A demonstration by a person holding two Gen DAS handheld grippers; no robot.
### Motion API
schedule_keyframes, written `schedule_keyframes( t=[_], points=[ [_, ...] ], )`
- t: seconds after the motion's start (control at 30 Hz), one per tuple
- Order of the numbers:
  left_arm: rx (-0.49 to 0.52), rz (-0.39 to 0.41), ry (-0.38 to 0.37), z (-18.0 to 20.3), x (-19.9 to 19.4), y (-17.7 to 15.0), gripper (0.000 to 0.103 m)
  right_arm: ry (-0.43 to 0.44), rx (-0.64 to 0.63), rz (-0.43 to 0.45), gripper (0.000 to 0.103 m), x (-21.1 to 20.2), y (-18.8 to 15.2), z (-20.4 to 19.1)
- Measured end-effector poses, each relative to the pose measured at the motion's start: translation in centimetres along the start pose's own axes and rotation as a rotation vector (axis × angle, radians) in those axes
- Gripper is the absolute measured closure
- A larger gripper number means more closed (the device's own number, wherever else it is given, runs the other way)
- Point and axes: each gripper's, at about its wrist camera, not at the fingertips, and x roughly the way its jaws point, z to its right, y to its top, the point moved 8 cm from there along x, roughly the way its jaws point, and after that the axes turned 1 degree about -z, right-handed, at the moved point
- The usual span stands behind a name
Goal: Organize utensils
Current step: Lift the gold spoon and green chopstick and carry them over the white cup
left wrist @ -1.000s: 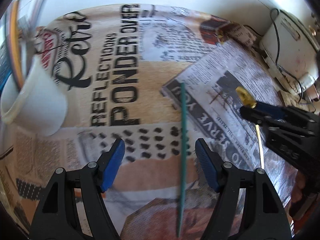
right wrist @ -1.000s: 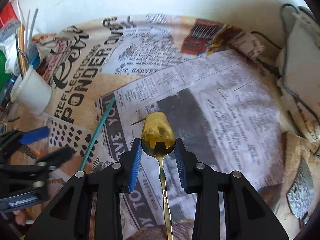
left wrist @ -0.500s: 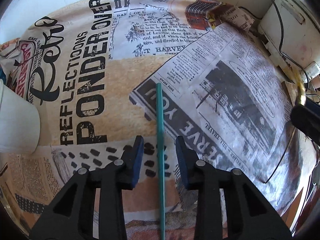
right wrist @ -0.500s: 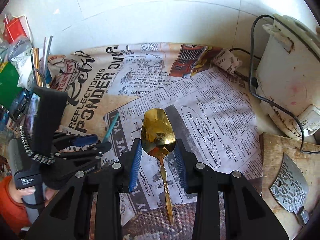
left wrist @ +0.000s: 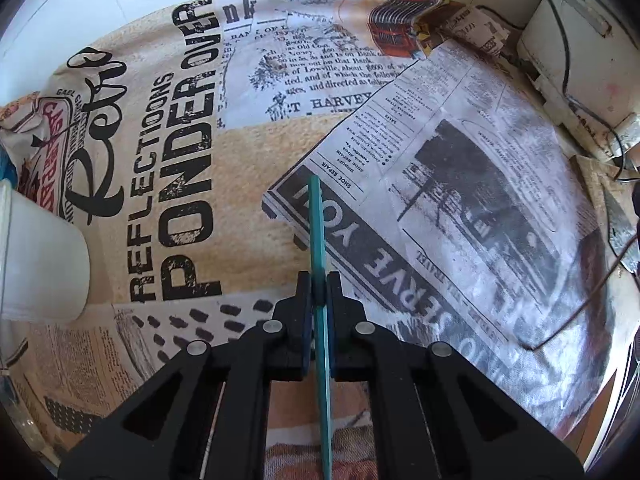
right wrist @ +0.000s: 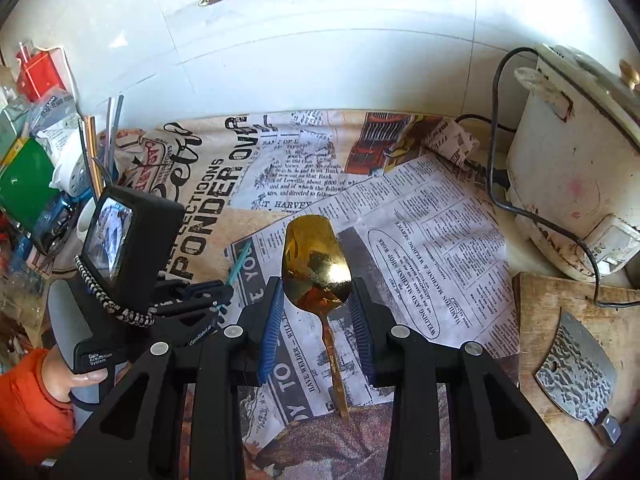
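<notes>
Left gripper (left wrist: 319, 292) fingers just closed, now clamped on green stick (left wrist: 316, 220) lying on newspaper-covered desk (left wrist: 460, 184); ready to lift. Right gripper (right wrist: 318, 312) clamped on gold spoon (right wrist: 314, 264), raised since a second ago.

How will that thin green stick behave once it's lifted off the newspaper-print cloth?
The green stick looks long, very thin and straight, so it is probably light and fairly stiff. The left gripper has just closed on it partway along, so the long ends may wobble or pivot. Its smooth look suggests it could slip.
</notes>
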Motion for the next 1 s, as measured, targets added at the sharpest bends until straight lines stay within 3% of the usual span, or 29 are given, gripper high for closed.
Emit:
schedule_keyframes(
  t=[0.63,1.0],
  points=[
    [-0.048,0.235,-0.103,-1.0,-12.3,-1.0,0.098,0.011,-0.006,0.085,0.073,-3.2,1.5,-1.7],
    [-0.088,0.384,-0.104,-3.4,-18.6,-1.4,0.099,0.033,-0.014,0.138,0.073,-4.8,3.2,-3.8]
  ],
)
